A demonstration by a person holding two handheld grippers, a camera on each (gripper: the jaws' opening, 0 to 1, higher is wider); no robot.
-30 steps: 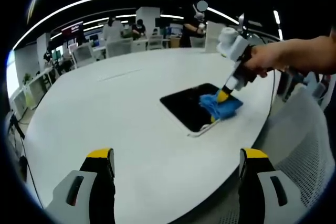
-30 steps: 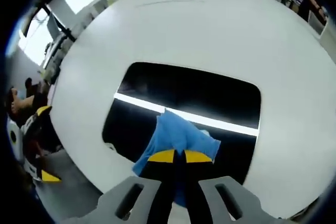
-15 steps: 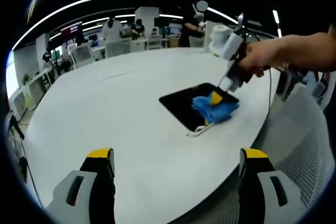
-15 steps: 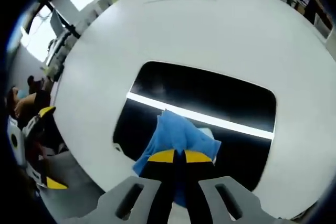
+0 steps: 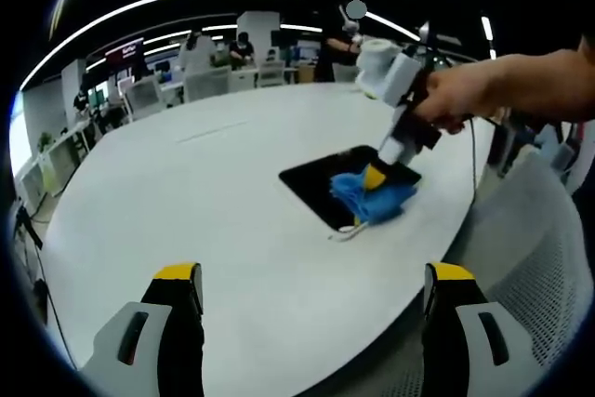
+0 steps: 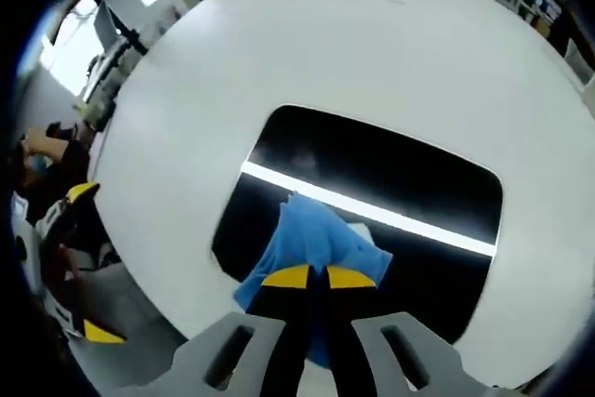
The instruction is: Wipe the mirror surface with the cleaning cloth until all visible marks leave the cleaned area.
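Nearest in the left gripper view, the left gripper hovers over the near edge of the desk with its two yellow-tipped jaws spread wide apart and nothing between them. The desk is broad, round-edged, smooth and matte white. Further on, near its right edge, lies the mirror, a dark, glossy rectangle with rounded corners, flat on the top. On the mirror's near-right part sits the cloth, soft, blue and bunched into folds. The right gripper comes down onto it at a slant, held by a hand. A white mesh chair stands beside the desk's right edge. Beyond are office desks, chairs and a few people under long ceiling lights.

Seen in the right gripper view, the right gripper has its jaws pressed together on the cloth, pinching its crumpled near end. The cloth spreads forward over the mirror, whose black surface reflects a bright light strip.
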